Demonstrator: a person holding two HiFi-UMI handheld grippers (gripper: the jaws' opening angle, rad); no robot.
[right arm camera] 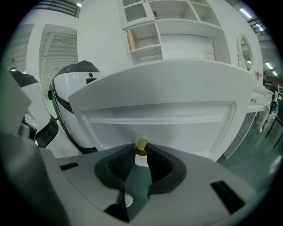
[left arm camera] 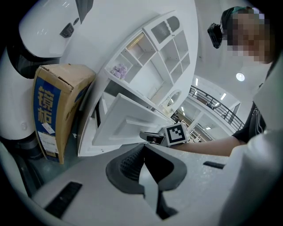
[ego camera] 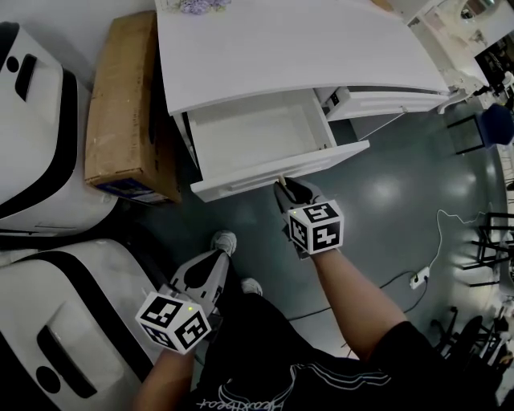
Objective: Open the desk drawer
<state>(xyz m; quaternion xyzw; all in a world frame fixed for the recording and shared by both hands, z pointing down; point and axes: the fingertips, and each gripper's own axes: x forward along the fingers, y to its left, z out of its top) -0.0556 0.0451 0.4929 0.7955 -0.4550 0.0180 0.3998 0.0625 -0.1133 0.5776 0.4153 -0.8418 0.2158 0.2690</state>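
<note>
Lowest in the head view, at the lower left of the frame, the left gripper (ego camera: 215,258) hangs over dark trousers and a pair of pale shoes (ego camera: 226,241), well apart from the furniture. In its own view the left gripper (left arm camera: 142,150) has its jaws closed together with nothing between them. Just above the frame's centre, the right gripper (ego camera: 284,188) reaches from a bare forearm to the front edge of the white drawer (ego camera: 281,170). In the right gripper view its jaws (right arm camera: 140,153) are narrowly set and clamped on the small round brass knob (right arm camera: 141,146), which stands out from the middle of the drawer's panelled front (right arm camera: 154,123). The drawer stands open, drawn out towards the person from under the white desk, and its bare white inside shows at the centre of the head view. The desk's wide white tabletop (ego camera: 281,48) fills the upper middle of the frame, with a small purple thing (ego camera: 197,6) at its far edge. A brown cardboard box (ego camera: 124,112) with blue print stands on the grey-green floor (ego camera: 385,201) just beside the desk, at upper left. Left of the box, rounded white-and-black machine housings (ego camera: 32,136) fill the frame's left edge. At far right, a white cable with a power strip (ego camera: 418,279) lies on the floor.
</note>
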